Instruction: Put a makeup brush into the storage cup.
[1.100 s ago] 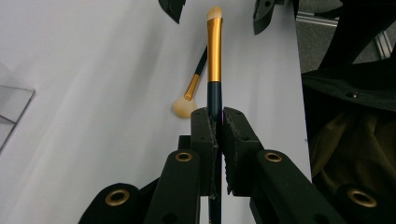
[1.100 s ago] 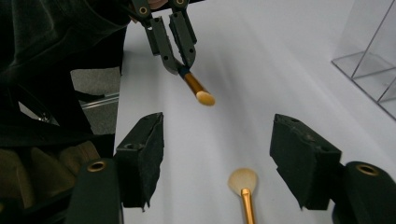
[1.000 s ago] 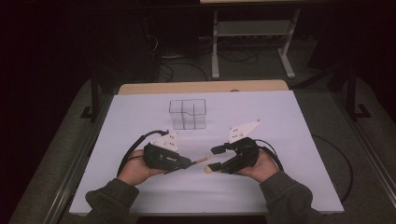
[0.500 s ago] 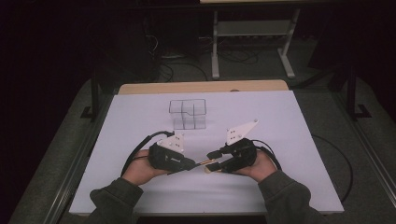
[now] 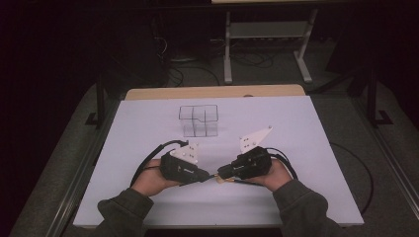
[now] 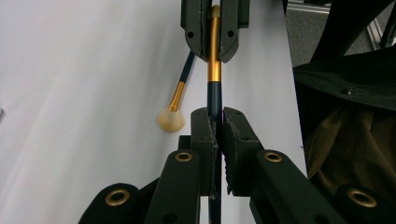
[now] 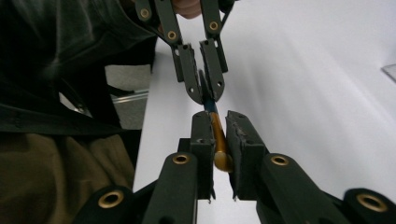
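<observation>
A makeup brush with a dark blue handle and gold ferrule is held level just above the white table, spanning both grippers. My left gripper is shut on the blue handle. Facing it tip to tip, my right gripper has just been closing and is now shut on the gold ferrule. In the high view the left gripper and right gripper meet near the table's front middle. A second brush with a pale fluffy head lies on the table beside them.
A clear compartmented box stands on the white table sheet behind the grippers. The table's front edge and the person's sleeves lie close below the hands. Dark floor, cables and a metal stand sit beyond the far edge.
The right gripper's jaws were apart around the brush end and have closed onto it. Both hands stayed almost in place, tips together.
</observation>
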The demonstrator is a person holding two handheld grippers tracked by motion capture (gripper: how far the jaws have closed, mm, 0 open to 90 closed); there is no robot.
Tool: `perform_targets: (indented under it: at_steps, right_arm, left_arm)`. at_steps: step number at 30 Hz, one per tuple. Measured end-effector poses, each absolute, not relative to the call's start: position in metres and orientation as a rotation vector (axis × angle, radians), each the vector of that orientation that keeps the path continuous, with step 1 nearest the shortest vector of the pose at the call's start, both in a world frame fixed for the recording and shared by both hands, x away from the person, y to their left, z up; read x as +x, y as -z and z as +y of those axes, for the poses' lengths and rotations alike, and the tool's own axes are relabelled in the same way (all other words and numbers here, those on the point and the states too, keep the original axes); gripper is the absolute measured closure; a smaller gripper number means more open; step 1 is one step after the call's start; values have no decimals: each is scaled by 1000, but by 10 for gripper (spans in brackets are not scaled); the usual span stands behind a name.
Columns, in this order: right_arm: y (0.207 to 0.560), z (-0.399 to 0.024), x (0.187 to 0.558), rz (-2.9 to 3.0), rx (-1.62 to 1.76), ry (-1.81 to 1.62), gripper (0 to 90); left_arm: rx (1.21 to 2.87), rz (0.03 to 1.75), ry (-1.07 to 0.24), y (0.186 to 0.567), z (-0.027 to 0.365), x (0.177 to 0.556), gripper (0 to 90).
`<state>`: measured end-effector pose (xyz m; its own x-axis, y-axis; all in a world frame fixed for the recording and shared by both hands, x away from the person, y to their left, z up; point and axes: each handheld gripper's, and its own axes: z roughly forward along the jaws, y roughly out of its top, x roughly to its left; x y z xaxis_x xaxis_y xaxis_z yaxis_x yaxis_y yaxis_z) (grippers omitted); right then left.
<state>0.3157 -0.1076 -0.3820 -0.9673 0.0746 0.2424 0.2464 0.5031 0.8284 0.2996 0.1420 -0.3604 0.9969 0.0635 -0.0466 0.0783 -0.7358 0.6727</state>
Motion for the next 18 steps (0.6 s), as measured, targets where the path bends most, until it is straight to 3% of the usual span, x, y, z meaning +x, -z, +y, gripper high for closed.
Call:
perform_targets:
  at_steps: [12,18]
  right_arm:
    - [381,-107,314,-2540,-265,1453,834]
    - [377,-105,313,-2563,-240,1439,834]
  left_arm:
    - [2405,90,76,362,140,300,820]
    - [2421,100,80,364,137,301,746]
